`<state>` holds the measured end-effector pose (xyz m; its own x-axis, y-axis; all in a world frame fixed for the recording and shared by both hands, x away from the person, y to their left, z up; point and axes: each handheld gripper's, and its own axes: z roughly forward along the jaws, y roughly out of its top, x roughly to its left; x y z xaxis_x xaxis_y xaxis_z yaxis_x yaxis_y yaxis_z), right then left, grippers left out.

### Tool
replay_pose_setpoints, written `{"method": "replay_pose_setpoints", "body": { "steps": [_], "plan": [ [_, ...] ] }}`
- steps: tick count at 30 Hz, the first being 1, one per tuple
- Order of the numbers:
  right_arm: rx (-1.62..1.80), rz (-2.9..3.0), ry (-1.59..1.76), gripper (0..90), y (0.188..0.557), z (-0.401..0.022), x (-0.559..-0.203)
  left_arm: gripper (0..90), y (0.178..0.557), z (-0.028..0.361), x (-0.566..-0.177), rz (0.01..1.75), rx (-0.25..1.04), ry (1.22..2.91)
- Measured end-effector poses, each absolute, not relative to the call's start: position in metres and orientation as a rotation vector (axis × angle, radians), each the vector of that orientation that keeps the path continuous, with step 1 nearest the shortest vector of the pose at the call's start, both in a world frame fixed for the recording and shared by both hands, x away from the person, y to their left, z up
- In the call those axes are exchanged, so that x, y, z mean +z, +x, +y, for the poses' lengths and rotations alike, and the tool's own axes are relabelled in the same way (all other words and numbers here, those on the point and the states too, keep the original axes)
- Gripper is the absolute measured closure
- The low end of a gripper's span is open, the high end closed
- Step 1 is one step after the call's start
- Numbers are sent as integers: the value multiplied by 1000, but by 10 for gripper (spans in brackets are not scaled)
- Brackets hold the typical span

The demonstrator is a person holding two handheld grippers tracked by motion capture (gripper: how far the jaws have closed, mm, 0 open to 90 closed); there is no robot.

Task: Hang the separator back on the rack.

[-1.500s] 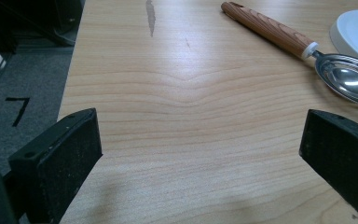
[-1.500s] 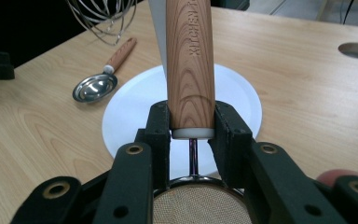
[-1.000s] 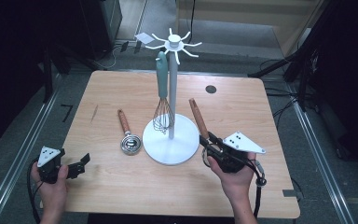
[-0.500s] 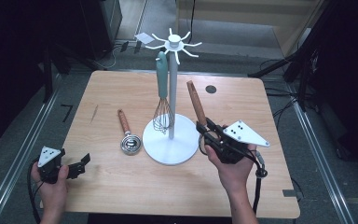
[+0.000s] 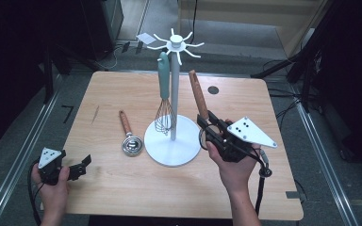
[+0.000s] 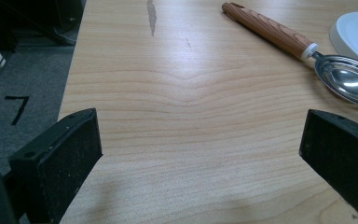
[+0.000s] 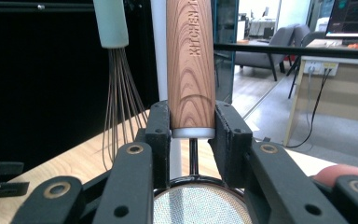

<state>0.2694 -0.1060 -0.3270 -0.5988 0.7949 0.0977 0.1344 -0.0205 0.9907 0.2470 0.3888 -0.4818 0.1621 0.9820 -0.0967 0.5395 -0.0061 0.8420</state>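
My right gripper is shut on the lower end of a wood-handled strainer, held above the table just right of the white hook stand. In the right gripper view the handle rises upright between the jaws of the right gripper, and the mesh bowl sits below them. A teal-handled whisk hangs from the stand, and the whisk shows left of the handle. My left gripper rests open at the table's front left, and the left gripper has bare wood between its jaws.
A wood-handled metal scoop lies left of the stand's round base; the scoop is ahead and right of the left jaws. A dark round spot marks the far table top. Dark floor and rails surround the table.
My right gripper has risen with the strainer, whose handle now stands steeper and closer to the stand's pole. The left gripper has not moved.
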Motion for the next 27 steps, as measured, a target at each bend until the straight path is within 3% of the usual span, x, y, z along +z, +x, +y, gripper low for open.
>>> {"method": "replay_pose_setpoints", "body": {
  "steps": [27],
  "plan": [
    [1704,1574,914,713,262,-112,-290,0,247,389,-482,1480,710,1653]
  ]
}}
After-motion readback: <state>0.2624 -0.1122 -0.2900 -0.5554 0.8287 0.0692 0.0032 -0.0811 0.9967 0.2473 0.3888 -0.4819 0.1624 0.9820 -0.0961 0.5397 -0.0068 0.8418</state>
